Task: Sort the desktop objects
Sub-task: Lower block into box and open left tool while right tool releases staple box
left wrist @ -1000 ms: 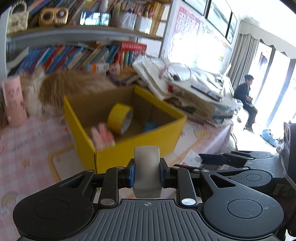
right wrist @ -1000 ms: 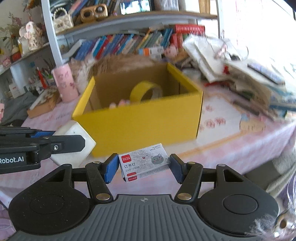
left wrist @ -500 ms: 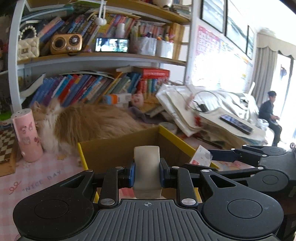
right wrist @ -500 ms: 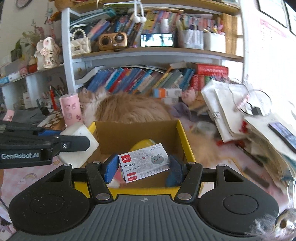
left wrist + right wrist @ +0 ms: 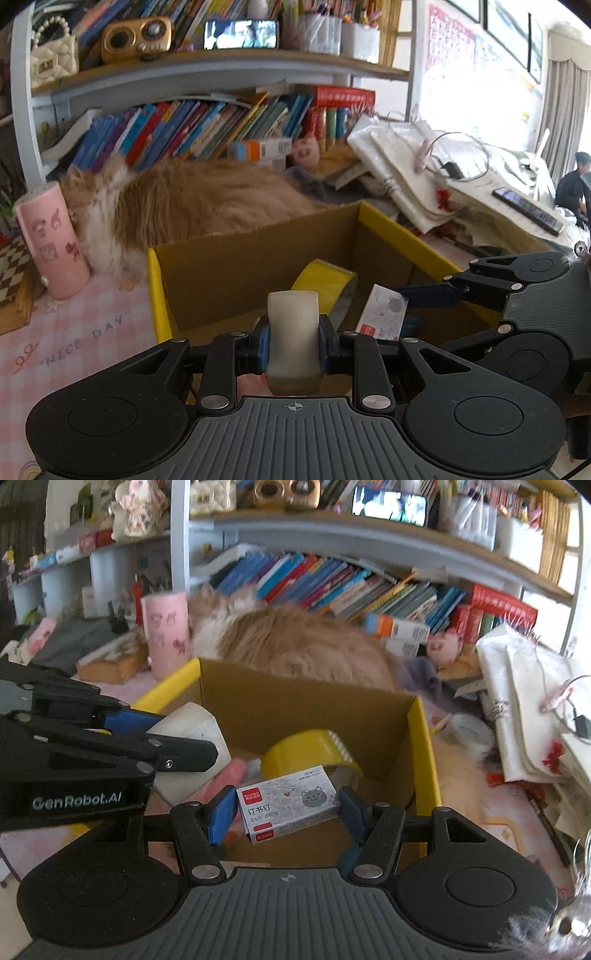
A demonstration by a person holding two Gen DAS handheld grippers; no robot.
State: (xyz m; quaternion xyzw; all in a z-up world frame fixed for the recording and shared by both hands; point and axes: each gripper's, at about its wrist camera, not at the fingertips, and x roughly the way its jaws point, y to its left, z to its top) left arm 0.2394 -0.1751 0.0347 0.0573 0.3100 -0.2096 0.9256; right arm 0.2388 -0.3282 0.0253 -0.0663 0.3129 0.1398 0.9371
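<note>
My left gripper [image 5: 292, 339] is shut on a white eraser block [image 5: 292, 325], held over the near edge of the open yellow cardboard box [image 5: 402, 232]. My right gripper [image 5: 284, 808] is shut on a small staples box with a cat picture [image 5: 288, 801], held above the yellow cardboard box [image 5: 424, 738]. The staples box also shows in the left wrist view [image 5: 382, 314], and the eraser in the right wrist view [image 5: 192, 731]. A yellow tape roll [image 5: 325, 280] and a pink item [image 5: 229, 775] lie inside the box.
A fluffy orange cat [image 5: 192, 203] lies right behind the box. A pink tube [image 5: 51, 240] stands at the left on the pink tablecloth [image 5: 74, 339]. Piled bags and papers [image 5: 424, 173] sit at the right. Bookshelves [image 5: 207, 125] stand behind.
Both grippers, still holding their items, have moved from in front of the box to above its opening, and the box interior shows below them now.
</note>
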